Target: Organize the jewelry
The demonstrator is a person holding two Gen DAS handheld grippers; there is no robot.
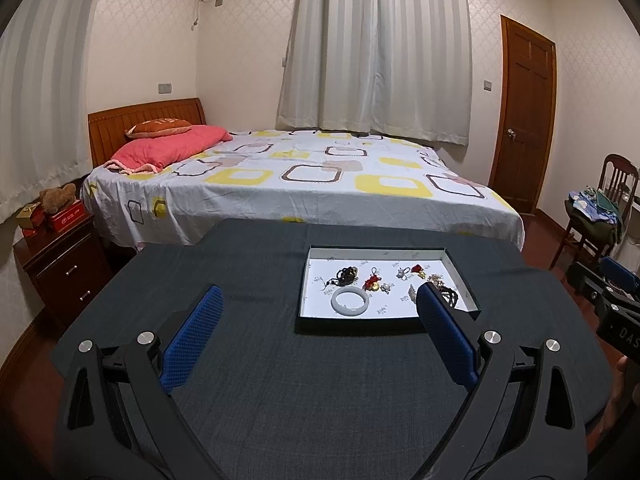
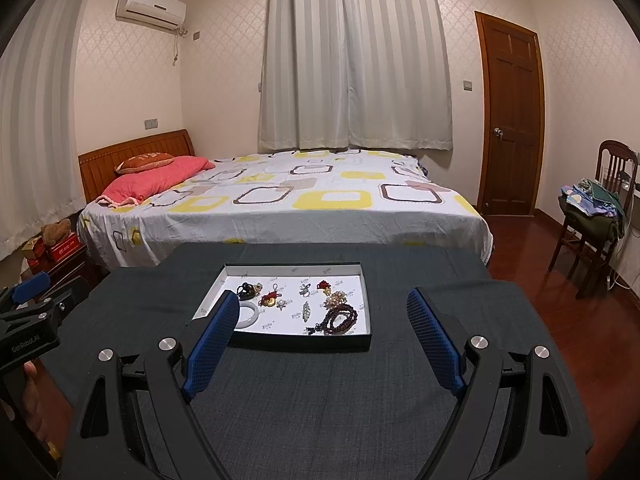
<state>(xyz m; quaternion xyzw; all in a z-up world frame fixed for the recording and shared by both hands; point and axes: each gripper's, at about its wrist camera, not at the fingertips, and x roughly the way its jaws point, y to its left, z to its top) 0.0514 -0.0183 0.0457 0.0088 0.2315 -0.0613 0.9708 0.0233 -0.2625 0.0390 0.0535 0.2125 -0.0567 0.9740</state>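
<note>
A shallow black-rimmed tray (image 1: 308, 284) with a white floor sits on the dark grey table; it also shows in the right wrist view (image 2: 366, 300). In it lie a white bangle (image 1: 349, 301), a dark bead bracelet (image 2: 340, 319), red knot charms (image 1: 372, 281), a dark charm (image 1: 347, 274) and small pearl pieces (image 2: 335, 300). My left gripper (image 1: 318, 300) is open and empty, held above the table in front of the tray. My right gripper (image 2: 324, 304) is open and empty, also in front of the tray. The bangle (image 2: 251, 314) is partly hidden behind my right gripper's left finger.
A bed (image 1: 304, 176) stands just beyond the table. A nightstand (image 1: 60, 256) with red boxes and a teddy bear is at left. A chair (image 2: 600, 216) piled with clothes and a wooden door (image 2: 512, 120) are at right.
</note>
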